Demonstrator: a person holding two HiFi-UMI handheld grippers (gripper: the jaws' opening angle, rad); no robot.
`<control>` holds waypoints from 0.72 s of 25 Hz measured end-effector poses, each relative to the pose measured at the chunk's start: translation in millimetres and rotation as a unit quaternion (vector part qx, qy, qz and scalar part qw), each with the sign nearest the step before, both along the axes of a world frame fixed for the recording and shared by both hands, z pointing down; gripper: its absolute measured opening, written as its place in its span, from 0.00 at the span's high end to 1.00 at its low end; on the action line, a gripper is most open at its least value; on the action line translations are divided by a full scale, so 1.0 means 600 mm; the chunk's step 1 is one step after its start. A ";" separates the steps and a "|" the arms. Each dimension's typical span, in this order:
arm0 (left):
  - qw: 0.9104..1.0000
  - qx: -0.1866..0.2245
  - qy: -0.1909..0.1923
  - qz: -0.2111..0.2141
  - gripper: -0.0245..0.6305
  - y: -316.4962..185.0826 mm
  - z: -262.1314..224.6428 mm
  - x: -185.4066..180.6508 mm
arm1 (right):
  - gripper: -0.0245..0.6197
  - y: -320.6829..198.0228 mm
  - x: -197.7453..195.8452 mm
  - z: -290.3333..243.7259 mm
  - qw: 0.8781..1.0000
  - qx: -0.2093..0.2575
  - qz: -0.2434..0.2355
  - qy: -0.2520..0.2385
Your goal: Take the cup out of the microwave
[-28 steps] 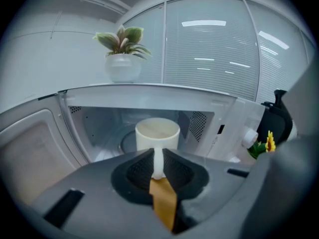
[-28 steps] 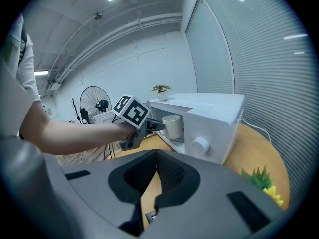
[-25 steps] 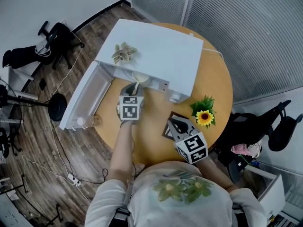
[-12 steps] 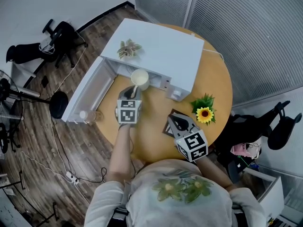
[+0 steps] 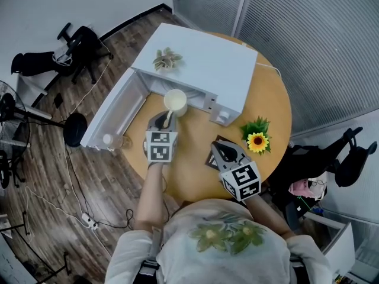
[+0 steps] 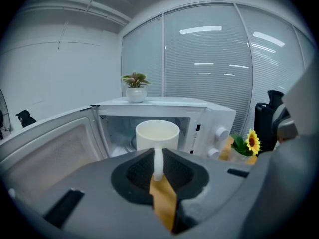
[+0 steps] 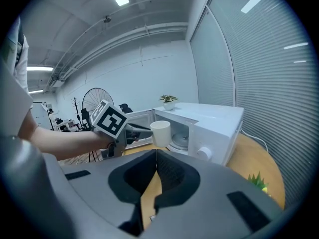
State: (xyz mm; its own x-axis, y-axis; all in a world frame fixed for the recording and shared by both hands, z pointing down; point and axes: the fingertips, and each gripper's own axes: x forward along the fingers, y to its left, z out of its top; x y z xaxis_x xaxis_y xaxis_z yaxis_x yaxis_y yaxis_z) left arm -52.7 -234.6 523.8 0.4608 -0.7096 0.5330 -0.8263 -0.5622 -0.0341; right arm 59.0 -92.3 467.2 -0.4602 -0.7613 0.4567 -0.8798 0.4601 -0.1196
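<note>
The white cup (image 5: pixel 175 101) hangs in the air just in front of the open white microwave (image 5: pixel 201 70), above the round wooden table (image 5: pixel 269 99). My left gripper (image 5: pixel 167 118) is shut on the cup's handle. In the left gripper view, the handle runs down from the cup (image 6: pixel 157 135) into the closed pads of the left gripper (image 6: pixel 158 167), with the empty microwave (image 6: pixel 215 122) cavity behind. My right gripper (image 5: pixel 218 152) hovers over the table to the right, shut with nothing in it. The right gripper view shows the cup (image 7: pixel 160 132), the microwave (image 7: pixel 214 121) and the right gripper (image 7: pixel 155 158).
The microwave door (image 5: pixel 112 114) stands swung open to the left. A small potted plant (image 5: pixel 167 59) sits on the microwave's top. A sunflower pot (image 5: pixel 257 141) stands on the table at the right. A clear bottle (image 5: pixel 112 141) lies near the door's end.
My left gripper has drawn back from the microwave opening with the cup and lifted it a little. The right gripper has hardly moved.
</note>
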 end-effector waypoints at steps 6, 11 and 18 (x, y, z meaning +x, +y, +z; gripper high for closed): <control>1.000 0.017 0.011 -0.003 0.88 0.025 -0.036 -0.011 | 0.94 -0.003 -0.003 -0.006 1.000 0.007 0.004 -0.001; 0.999 0.023 0.027 -0.010 0.88 0.050 -0.057 -0.021 | 0.94 -0.006 -0.010 -0.011 1.000 0.012 0.002 -0.002; 0.999 0.031 0.022 -0.017 0.88 0.086 -0.073 -0.042 | 0.94 -0.005 -0.026 -0.016 1.000 0.013 -0.008 -0.005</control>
